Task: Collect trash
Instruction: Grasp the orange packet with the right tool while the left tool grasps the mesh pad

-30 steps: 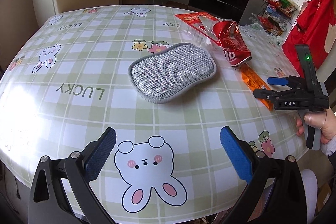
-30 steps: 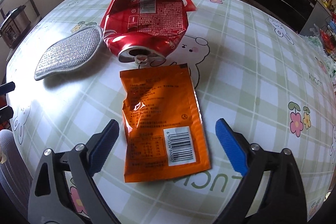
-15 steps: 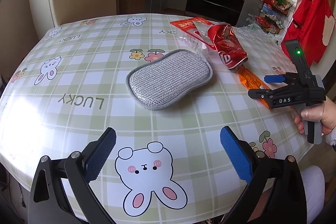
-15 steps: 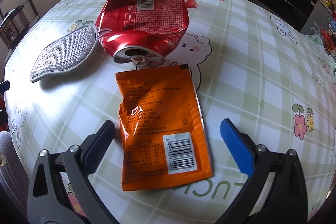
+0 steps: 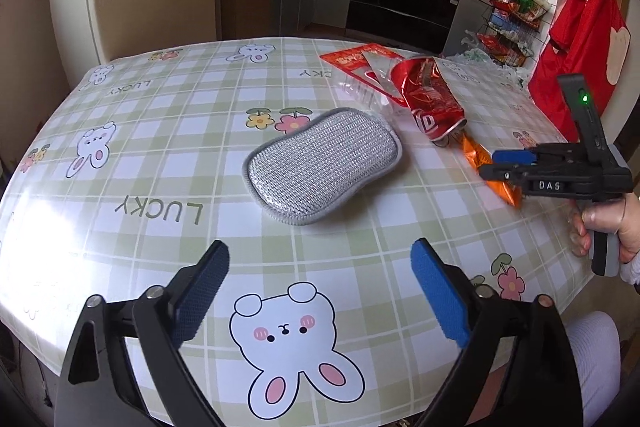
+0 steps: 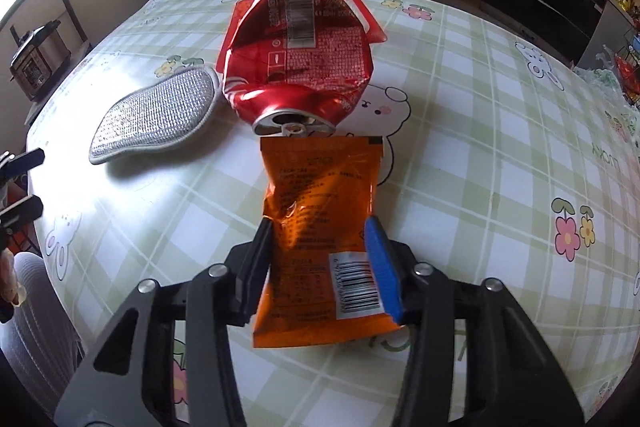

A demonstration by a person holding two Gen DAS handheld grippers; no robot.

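Left wrist view: the left gripper (image 5: 320, 291) hovers over the table (image 5: 168, 163), empty. Its jaws have just narrowed a little but stand wide, nothing between them. The scrub pad (image 5: 322, 163) lies ahead and is untouched. At the right edge, the right gripper (image 5: 505, 165) is pinched on the orange packet (image 5: 476, 157), just below the crushed red can (image 5: 432, 107).

Right wrist view: the right gripper (image 6: 320, 263), wide half a second ago, has just closed. Its pads now squeeze the orange packet (image 6: 320, 195) from both sides, and the foil is buckling. The packet's far edge touches the can (image 6: 296, 59) and its near end rests on the table. First piece of trash looks secured; the lift is not yet done. The can and the red wrapper (image 6: 366, 19) behind it remain.
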